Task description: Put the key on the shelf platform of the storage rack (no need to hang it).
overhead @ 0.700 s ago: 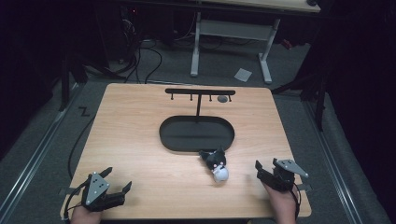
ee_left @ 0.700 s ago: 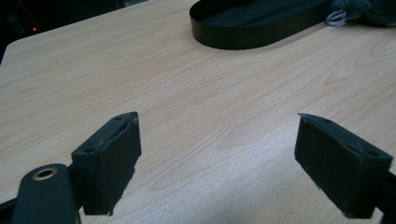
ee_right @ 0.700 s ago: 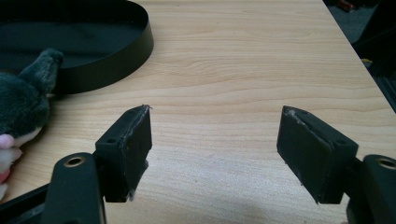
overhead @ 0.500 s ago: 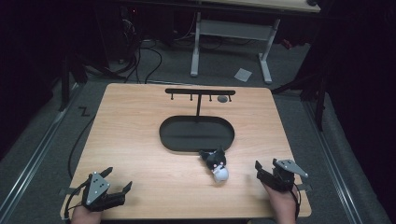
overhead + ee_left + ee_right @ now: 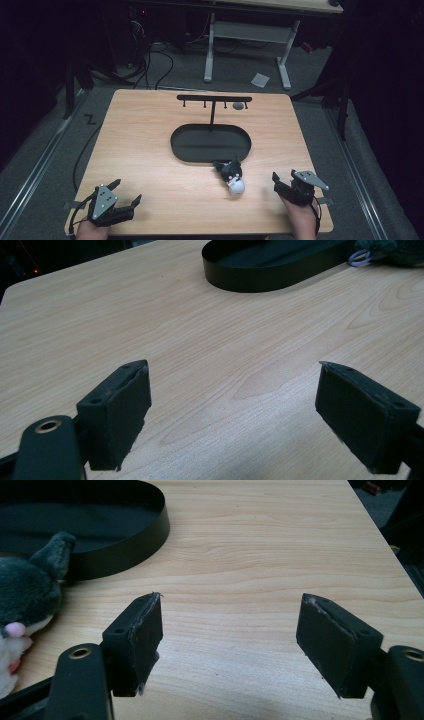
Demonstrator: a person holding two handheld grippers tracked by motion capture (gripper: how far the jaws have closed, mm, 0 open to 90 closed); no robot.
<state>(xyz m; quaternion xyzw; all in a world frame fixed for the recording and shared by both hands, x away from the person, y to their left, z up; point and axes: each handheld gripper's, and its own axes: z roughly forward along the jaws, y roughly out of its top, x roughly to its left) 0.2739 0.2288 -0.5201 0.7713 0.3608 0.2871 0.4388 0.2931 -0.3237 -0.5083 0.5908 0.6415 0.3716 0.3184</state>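
no readable writing or brand mark is seen on any item. the plush toy (image 5: 231,176) is made up of a dark grey, pointed-eared upper part and a white rounded lower part; in the right claw view (image 5: 25,605) a small pink spot is seen on its white fur. it is laid on the wooden worktop (image 5: 140,145), just beside the near rim of the oval tray (image 5: 210,156), with its dark end toward the tray; whether the two touch cannot be told. a pale loop at the toy's edge is caught in the left claw view (image 5: 361,258).

the oval tray is black and shallow, and its floor is seen bare in the high view. a thin post is raised from behind it, topped by a black bar with pegs (image 5: 214,98); a small dark round object (image 5: 238,106) is seen under the bar's right end.

the left claw (image 5: 126,201) is held at the near left corner of the worktop, its jaws spread wide with bare wood between them. the right claw (image 5: 276,180) is held at the near right, near the toy but apart from it, its jaws parted and nothing gripped.
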